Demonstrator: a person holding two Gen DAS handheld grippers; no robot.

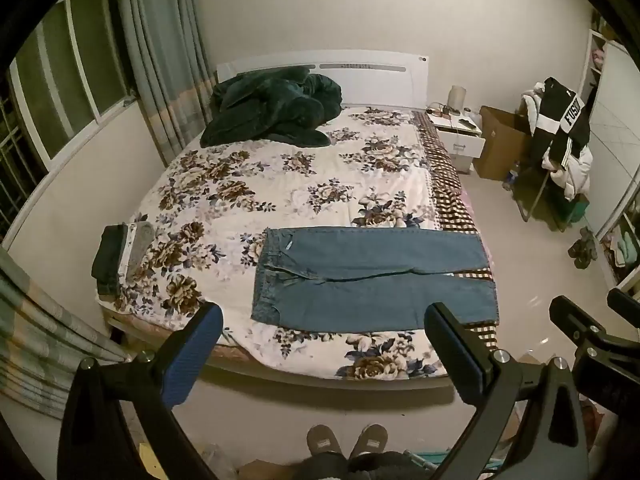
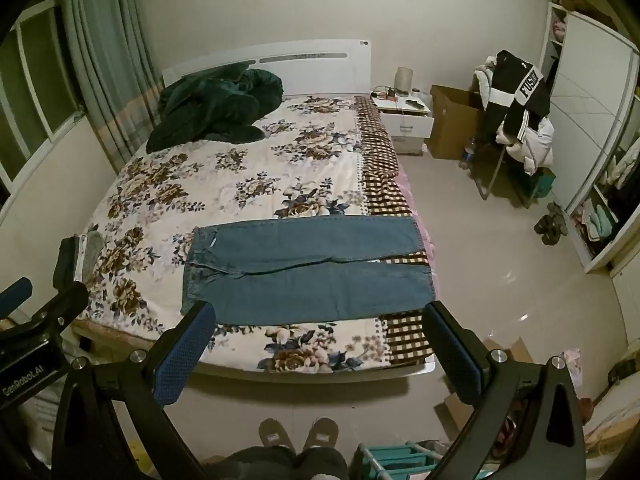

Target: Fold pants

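Note:
A pair of blue jeans lies flat and spread out across the near end of the bed, waistband to the left, both legs running right to the bed's right edge; it also shows in the right wrist view. My left gripper is open and empty, held in the air above the bed's foot, short of the jeans. My right gripper is open and empty, also held above the foot of the bed. The right gripper shows at the right edge of the left wrist view.
The bed has a floral cover with a dark green blanket heaped at the headboard. A stack of folded clothes sits at the bed's left edge. A nightstand, a cardboard box and a chair with clothes stand right of the bed. My slippered feet are at the bottom.

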